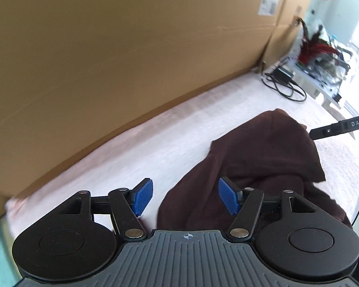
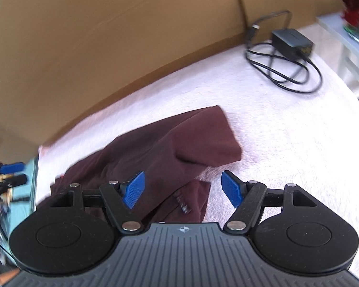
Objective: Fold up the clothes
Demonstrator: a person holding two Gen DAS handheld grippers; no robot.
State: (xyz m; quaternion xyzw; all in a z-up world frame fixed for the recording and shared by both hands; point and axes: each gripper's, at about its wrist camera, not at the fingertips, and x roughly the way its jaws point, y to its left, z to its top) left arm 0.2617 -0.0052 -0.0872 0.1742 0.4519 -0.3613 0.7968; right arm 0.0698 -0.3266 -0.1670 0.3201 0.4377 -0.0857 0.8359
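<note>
Left gripper (image 1: 185, 197) and right gripper (image 2: 183, 190) both released, empty, above maroon garment (image 2: 170, 148) (apparently part-folded; view blurred) on white cover (image 2: 275, 124).

Both cams sit on the grippers, looking forward and steeply down, close over a white bed (image 1: 179, 141). Left view faces the cardboard (image 1: 131, 47) along the far edge; right view the same, aimed further right. Shared: maroon cloth (image 2: 179, 143), cardboard, charger (image 2: 292, 40) at far right corner.
</note>
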